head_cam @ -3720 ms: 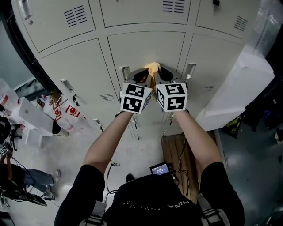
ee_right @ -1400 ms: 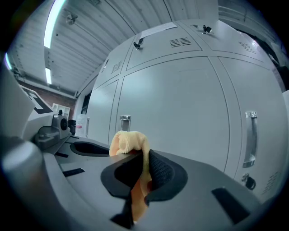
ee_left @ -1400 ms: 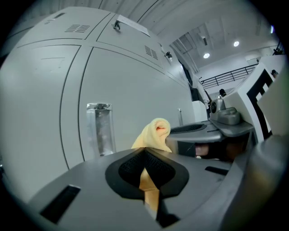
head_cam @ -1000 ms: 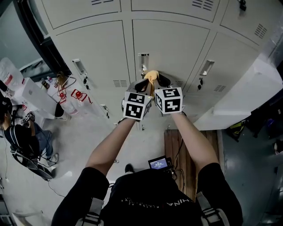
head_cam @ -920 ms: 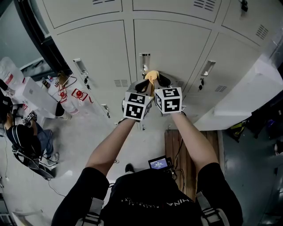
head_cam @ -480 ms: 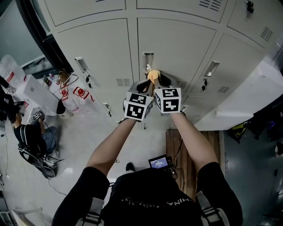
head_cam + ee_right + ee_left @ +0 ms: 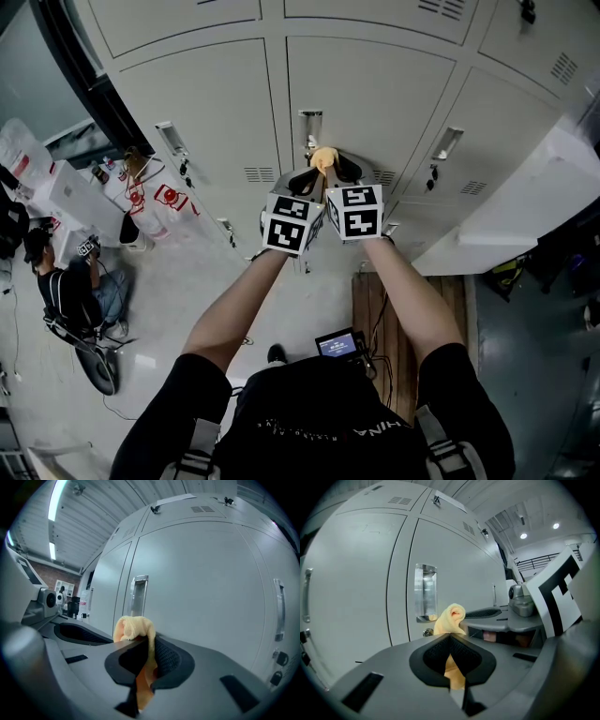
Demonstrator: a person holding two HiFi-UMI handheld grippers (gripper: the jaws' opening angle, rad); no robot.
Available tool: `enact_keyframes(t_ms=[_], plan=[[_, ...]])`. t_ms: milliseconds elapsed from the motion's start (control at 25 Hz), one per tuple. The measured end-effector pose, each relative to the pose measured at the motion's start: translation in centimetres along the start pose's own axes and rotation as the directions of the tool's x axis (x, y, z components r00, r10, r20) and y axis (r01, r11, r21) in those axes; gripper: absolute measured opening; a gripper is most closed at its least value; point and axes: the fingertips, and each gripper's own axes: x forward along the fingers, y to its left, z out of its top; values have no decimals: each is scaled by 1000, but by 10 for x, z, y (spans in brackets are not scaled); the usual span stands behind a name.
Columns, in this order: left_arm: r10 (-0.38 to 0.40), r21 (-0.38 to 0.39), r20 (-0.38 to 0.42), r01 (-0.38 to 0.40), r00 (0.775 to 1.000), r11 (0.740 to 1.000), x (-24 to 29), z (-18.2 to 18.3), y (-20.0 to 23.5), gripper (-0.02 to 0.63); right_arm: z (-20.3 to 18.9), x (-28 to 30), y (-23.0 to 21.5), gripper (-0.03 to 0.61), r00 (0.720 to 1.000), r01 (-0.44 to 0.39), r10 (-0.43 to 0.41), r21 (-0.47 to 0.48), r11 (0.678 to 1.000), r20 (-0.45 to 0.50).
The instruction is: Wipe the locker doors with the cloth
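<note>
Yellow bunched cloth (image 7: 323, 157) is sitting clamped in the jaws of both left gripper (image 7: 302, 180) and right gripper (image 7: 345, 171), one tuft poking ahead of them toward a pale grey metal locker door (image 7: 366, 98).

Pale yellow cloth (image 7: 323, 157), off-white locker doors (image 7: 366, 94), black-and-white marker cubes (image 7: 353, 210).

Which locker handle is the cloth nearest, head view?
The middle handle, just above the cloth; the left handle and right handle sit off to either side.
</note>
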Motion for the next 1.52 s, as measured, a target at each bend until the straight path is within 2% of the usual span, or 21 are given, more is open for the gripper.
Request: enact_keyframes(t_ms=[440,1160,1520], plan=[[-33,14,-5,33,999,999,20,4,-30,19,-8,-17,-34,51,999,48,-48,14,999,-2],[-184,54,2,183,983,982,87,24,-131,20,-31,-69,-148,51,979,202,-201,37,979,-23],[-205,60,-1,205,979,977,98,26,-147,19,-36,-78,-166,51,975,221,-220,39,974,-30]])
